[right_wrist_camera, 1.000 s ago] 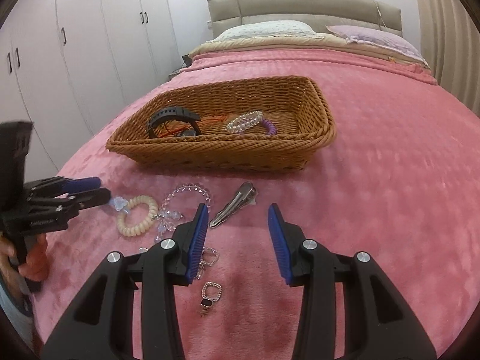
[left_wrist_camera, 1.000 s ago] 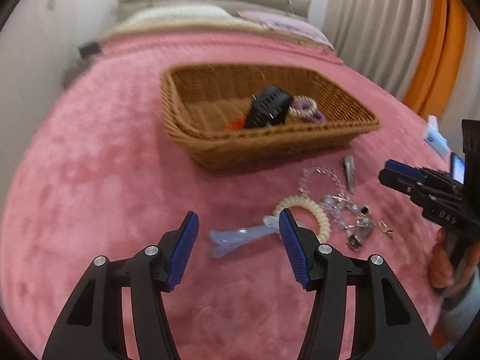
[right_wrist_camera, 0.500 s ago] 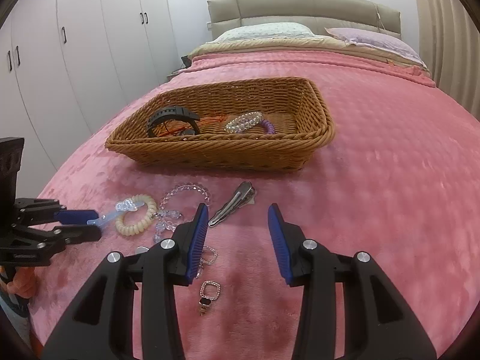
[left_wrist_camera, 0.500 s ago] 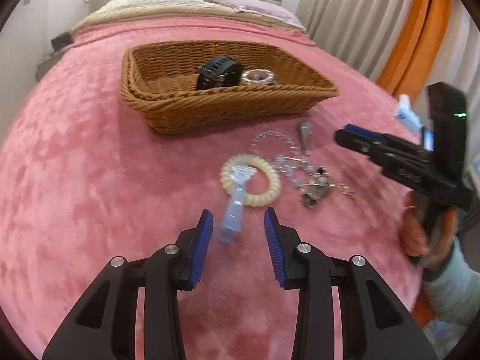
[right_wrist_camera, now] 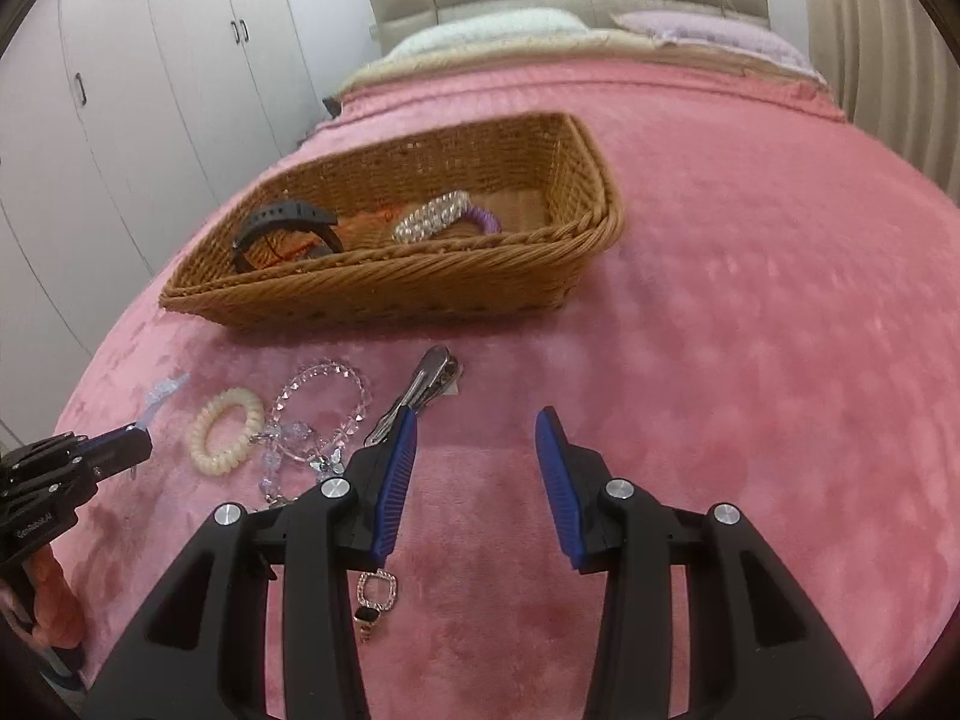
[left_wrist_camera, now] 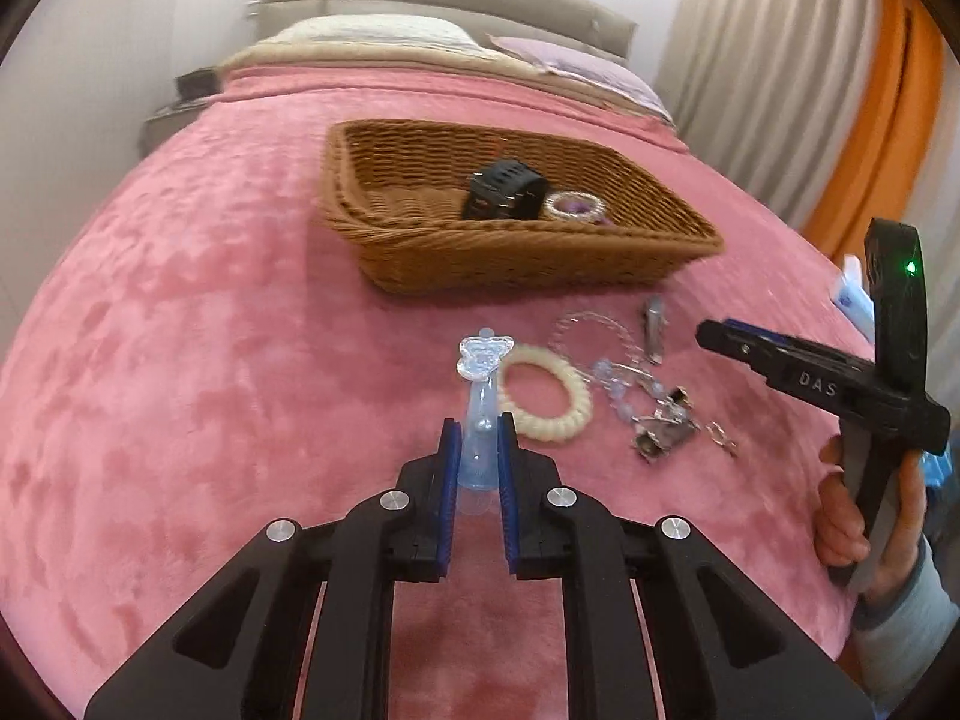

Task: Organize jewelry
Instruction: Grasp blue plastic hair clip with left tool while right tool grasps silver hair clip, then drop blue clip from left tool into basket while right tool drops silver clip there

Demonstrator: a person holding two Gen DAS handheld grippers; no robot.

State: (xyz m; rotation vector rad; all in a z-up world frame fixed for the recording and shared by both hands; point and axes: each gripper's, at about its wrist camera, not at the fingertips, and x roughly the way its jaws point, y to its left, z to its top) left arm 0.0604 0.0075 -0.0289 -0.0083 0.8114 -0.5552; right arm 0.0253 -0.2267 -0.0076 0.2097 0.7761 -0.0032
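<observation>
My left gripper (left_wrist_camera: pixel 479 444) is closing its jaws on the stem of a light blue hair clip (left_wrist_camera: pixel 480 360), and the pads press on it. In the right wrist view that clip (right_wrist_camera: pixel 159 396) sticks out past the left gripper (right_wrist_camera: pixel 129 441). Beside it lie a cream spiral hair tie (left_wrist_camera: pixel 576 414), a clear bead bracelet (right_wrist_camera: pixel 324 372) and a metal clip (right_wrist_camera: pixel 420 384). My right gripper (right_wrist_camera: pixel 474 450) hangs open over the pink blanket with nothing between its fingers. The wicker basket (right_wrist_camera: pixel 390 294) holds a black watch (right_wrist_camera: pixel 288 222) and a beaded bracelet (right_wrist_camera: pixel 432 213).
A small chain charm (right_wrist_camera: pixel 375 594) lies under my right gripper's left finger. Small metal pieces (left_wrist_camera: pixel 663 432) sit right of the hair tie. Pillows and a headboard stand beyond the basket, wardrobes to the left, curtains to the right.
The left gripper has slid up to the blue clip and narrowed its jaws from wide apart to pressing on the clip's stem. The right gripper has stayed in place, still open.
</observation>
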